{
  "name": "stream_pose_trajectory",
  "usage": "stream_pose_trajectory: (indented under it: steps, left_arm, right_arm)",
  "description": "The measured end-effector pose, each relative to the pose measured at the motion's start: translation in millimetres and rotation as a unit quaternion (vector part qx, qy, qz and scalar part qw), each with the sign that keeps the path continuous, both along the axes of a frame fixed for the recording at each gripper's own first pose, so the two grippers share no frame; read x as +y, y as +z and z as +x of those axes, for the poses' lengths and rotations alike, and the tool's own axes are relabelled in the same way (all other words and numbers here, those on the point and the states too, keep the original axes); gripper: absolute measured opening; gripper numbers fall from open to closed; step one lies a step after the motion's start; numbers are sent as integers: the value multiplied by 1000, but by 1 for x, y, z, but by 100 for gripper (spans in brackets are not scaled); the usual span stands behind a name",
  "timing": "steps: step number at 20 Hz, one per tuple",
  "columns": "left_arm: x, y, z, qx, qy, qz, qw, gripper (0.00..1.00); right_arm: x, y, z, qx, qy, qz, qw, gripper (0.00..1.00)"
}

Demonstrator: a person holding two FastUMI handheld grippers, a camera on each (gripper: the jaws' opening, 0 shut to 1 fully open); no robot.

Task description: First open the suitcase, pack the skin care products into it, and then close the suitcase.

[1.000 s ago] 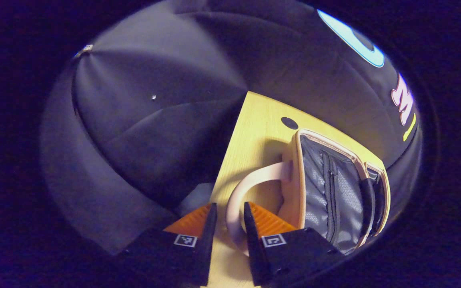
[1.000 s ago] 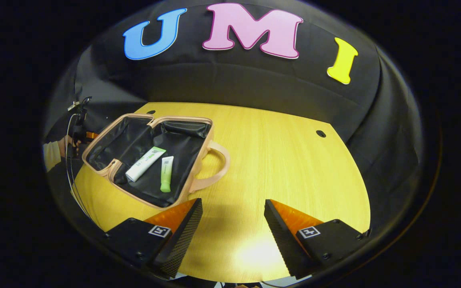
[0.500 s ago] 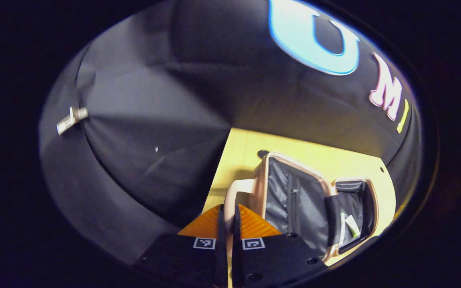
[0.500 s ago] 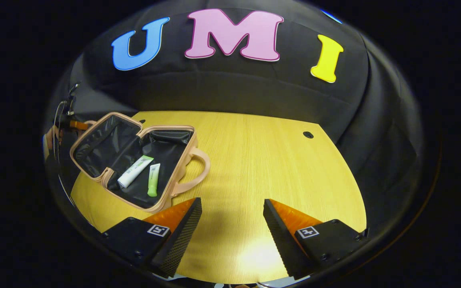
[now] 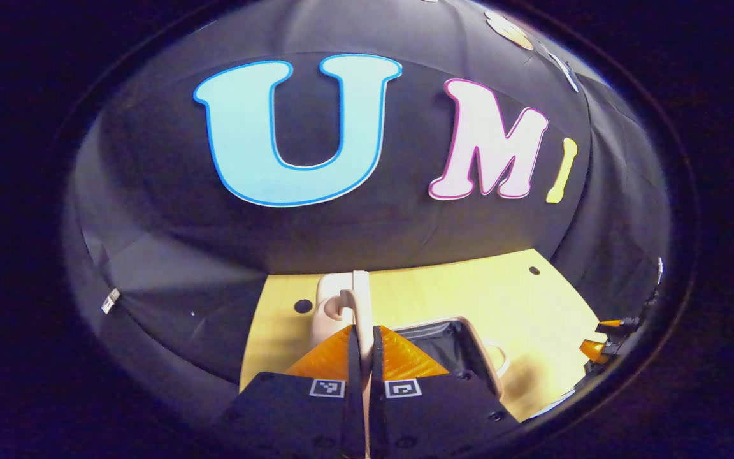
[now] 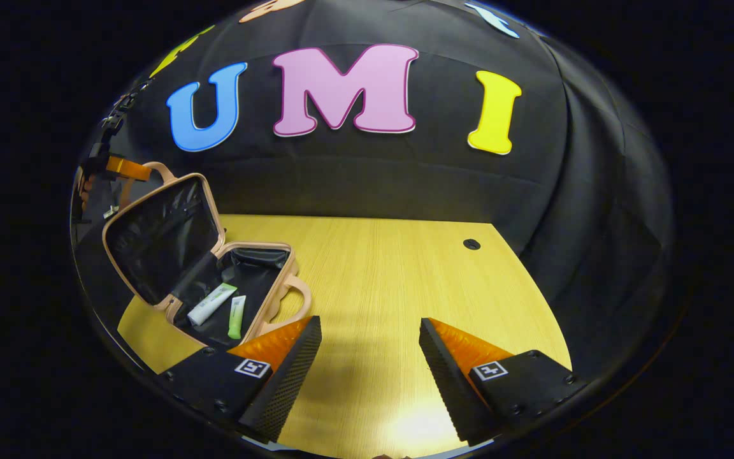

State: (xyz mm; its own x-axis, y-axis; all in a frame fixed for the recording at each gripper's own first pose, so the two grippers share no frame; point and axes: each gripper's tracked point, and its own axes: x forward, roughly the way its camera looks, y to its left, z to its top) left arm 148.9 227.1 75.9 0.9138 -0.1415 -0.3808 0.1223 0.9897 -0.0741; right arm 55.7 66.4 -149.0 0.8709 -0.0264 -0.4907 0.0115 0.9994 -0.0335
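The wooden table (image 6: 405, 280) lies bare to its right and near edges. At its left corner the suitcase (image 6: 239, 287) stands with lid (image 6: 160, 239) raised, two tubes (image 6: 214, 307) inside. The left gripper (image 5: 365, 338) pinches the lid's handle (image 5: 351, 299); the right gripper (image 6: 367, 357) hovers wide apart.

A pale wooden table (image 6: 405, 287) with round dark holes (image 6: 471, 244); black cloth wall (image 6: 373, 178) behind it.

Peach suitcase (image 6: 169, 255), black lining; yellow wood-grain table (image 6: 392, 280).
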Motion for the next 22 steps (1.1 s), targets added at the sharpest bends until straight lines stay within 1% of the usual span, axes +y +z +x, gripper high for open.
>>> stream_pose_trajectory:
  steps: [2, 4, 5, 7, 9, 10, 13, 16, 17, 18, 19, 20, 21, 22]
  left_arm:
    - [-66, -5, -2, 2, -17, -60, 998, 8]
    - [-132, -33, -1, 24, -45, -126, 991, 8]
    - [-160, -55, -1, 42, -54, -147, 987, 8]
    - [-206, -103, 13, 69, -60, -147, 985, 9]
    - [-240, -146, 27, 103, -49, -148, 982, 8]
    - [-239, -164, 29, 113, -38, -146, 982, 9]
    - [-251, -191, 38, 130, -4, -125, 984, 9]
    - [-261, -205, 35, 121, 6, -101, 987, 13]
    - [-263, -198, 33, 113, 9, -98, 989, 21]
    - [-267, -192, 31, 98, 9, -97, 990, 26]
    - [-268, -176, 27, 77, 3, -101, 992, 43]
    - [-265, -159, 21, 51, 4, -101, 994, 45]
    - [-261, -139, 12, 24, 4, -97, 995, 78]
    - [-259, -114, 0, -7, 4, -90, 996, 92]
  right_arm:
    - [-16, 4, -1, -6, -9, 16, 1000, 98]
    - [-31, 4, -3, -6, -16, 35, 999, 98]
    - [-38, 5, -4, -6, -17, 43, 999, 98]
    - [-54, 3, -7, -5, -16, 49, 999, 97]
    - [-70, 4, -11, -6, -13, 49, 999, 97]
    - [-78, 5, -11, -7, -12, 51, 999, 97]
    - [-96, 8, -11, -14, -6, 54, 998, 97]
    - [-105, 18, -6, -28, -1, 53, 998, 97]
    - [-106, 23, -5, -35, 0, 54, 998, 97]
    - [-105, 29, -4, -42, 1, 55, 998, 97]
    - [-103, 34, -2, -49, 2, 58, 997, 97]
    - [-100, 38, -2, -53, 4, 62, 997, 97]
    - [-94, 43, -4, -57, 8, 67, 996, 97]
    - [-88, 50, -5, -61, 13, 69, 996, 97]
